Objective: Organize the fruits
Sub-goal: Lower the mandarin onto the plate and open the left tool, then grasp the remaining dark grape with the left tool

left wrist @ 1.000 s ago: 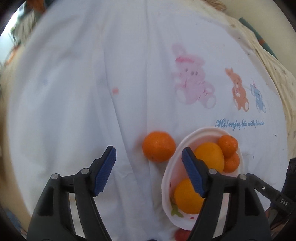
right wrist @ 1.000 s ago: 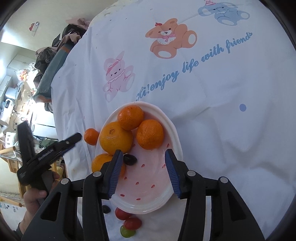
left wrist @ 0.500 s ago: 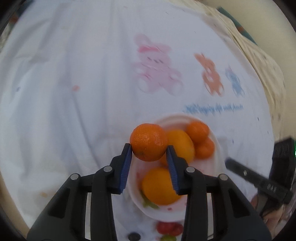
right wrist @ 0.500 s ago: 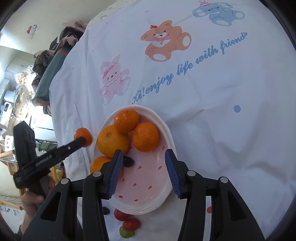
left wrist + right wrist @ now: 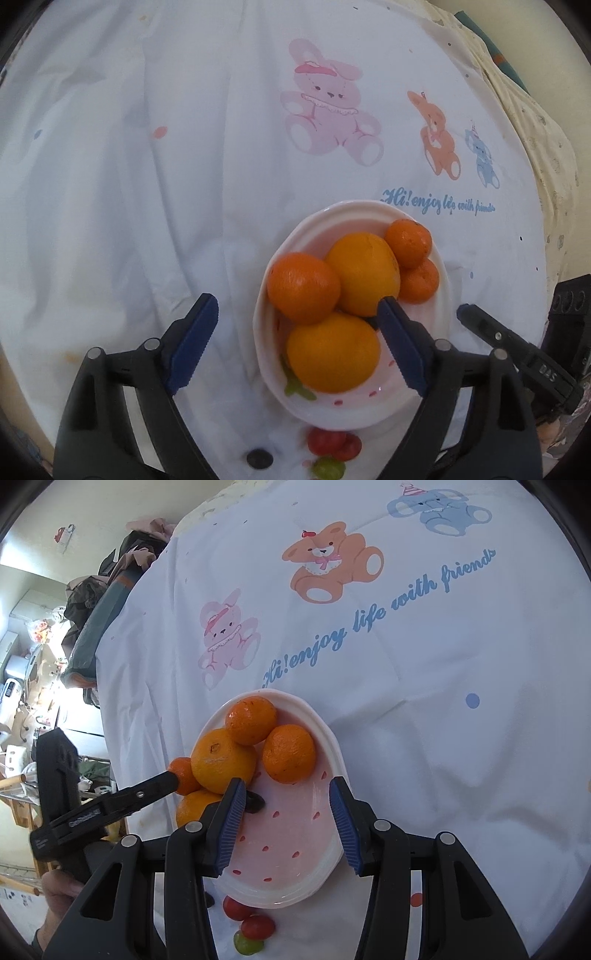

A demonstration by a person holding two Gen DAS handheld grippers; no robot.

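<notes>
A white oval plate (image 5: 332,210) with pink spots holds two big oranges (image 5: 362,273) and three mandarins. The newest mandarin (image 5: 303,288) rests at the plate's left rim against the oranges. My left gripper (image 5: 297,310) hangs just above it, jaws opening wide, pads clear of the fruit. From the right wrist view, one left finger (image 5: 155,786) reaches in beside that mandarin (image 5: 181,775). My right gripper (image 5: 286,790) hovers open over the plate's bare near half (image 5: 288,849), nothing between its pads.
Two red cherry tomatoes (image 5: 332,439), a green grape (image 5: 327,467) and a dark grape (image 5: 259,458) lie on the white printed cloth (image 5: 147,184) by the plate's near end. Another dark grape (image 5: 255,801) lies in the plate. Clutter and furniture stand past the table's left edge (image 5: 44,664).
The left gripper shut on the loose mandarin on the cloth, carried it right over the plate, then opened and left it against the oranges. The right gripper stayed still.
</notes>
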